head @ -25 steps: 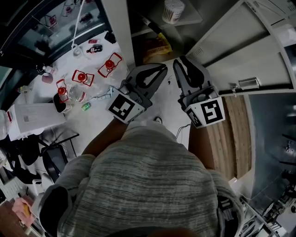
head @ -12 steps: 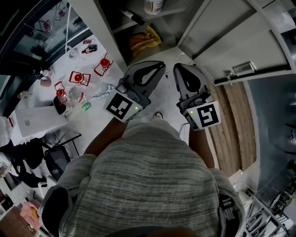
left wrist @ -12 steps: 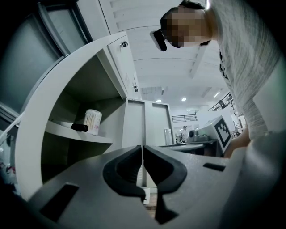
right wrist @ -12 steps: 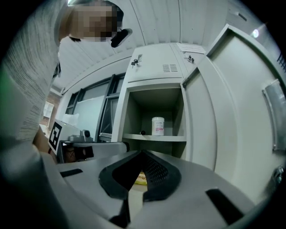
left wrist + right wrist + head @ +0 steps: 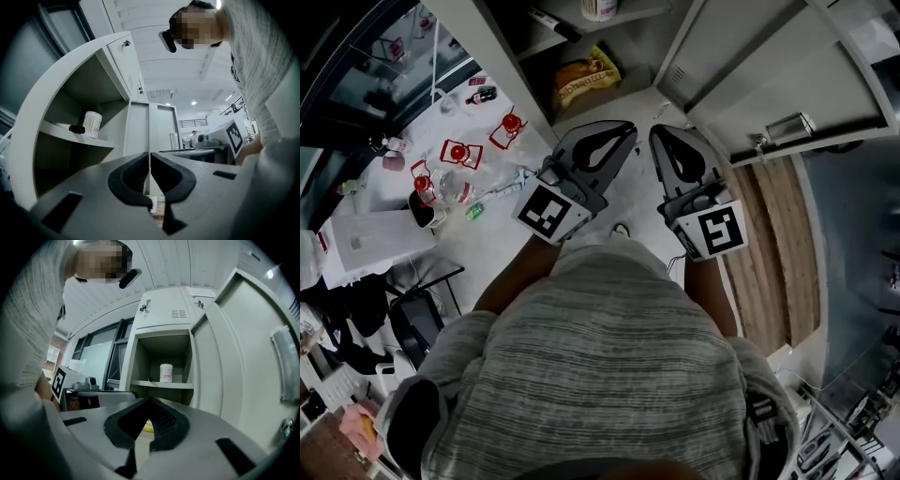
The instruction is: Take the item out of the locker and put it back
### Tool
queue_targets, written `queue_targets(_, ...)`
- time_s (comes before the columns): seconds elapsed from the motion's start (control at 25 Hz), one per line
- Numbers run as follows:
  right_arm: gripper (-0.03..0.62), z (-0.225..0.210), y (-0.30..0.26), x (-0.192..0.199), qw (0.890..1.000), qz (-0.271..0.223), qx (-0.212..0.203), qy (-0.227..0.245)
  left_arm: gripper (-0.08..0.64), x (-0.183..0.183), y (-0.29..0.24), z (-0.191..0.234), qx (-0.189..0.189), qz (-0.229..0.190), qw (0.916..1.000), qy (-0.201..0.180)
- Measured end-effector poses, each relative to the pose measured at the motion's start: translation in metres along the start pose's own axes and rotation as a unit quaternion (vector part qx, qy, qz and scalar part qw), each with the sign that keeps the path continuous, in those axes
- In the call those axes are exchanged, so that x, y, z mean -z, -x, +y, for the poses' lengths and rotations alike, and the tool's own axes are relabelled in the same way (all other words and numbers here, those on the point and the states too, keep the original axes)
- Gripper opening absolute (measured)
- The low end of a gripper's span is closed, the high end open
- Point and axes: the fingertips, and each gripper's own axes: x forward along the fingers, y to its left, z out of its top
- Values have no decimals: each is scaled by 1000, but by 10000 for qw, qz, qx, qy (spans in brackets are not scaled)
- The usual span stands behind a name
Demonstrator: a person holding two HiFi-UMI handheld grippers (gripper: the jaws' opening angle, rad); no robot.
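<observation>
The locker (image 5: 534,66) stands open ahead of me, its door (image 5: 769,75) swung out to the right. A yellow snack bag (image 5: 586,80) lies in the lower compartment. On the shelf above stand a white jar (image 5: 600,7) and a black marker (image 5: 548,19). My left gripper (image 5: 619,133) and right gripper (image 5: 661,136) hover side by side in front of the opening, both shut and holding nothing. The left gripper view shows the jar (image 5: 93,124) on the shelf past the left gripper (image 5: 150,157). In the right gripper view the jar (image 5: 166,372) stands above the right gripper (image 5: 149,401), and the bag (image 5: 147,426) peeks out below it.
A white table (image 5: 487,225) to the left carries red-and-white items (image 5: 455,155), small bottles and a white box (image 5: 366,239). A black chair (image 5: 412,319) stands below it. A wooden floor strip (image 5: 773,253) runs at the right. The door's handle (image 5: 792,127) faces outward.
My right gripper's jaws have gone from slightly apart to shut. The locker has slid left and down in the head view, showing more of the snack bag.
</observation>
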Motion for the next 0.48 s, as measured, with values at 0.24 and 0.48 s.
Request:
queue_targets(0.24, 25, 1, 5, -2, 10000, -25, -90, -8, 17, 1, 0, -7, -28, 20, 10000, -15)
queue_targets(0.48, 25, 3, 3, -4, 9999, -43, -149, -2, 17, 2, 0, -8, -26, 45, 10000, 9)
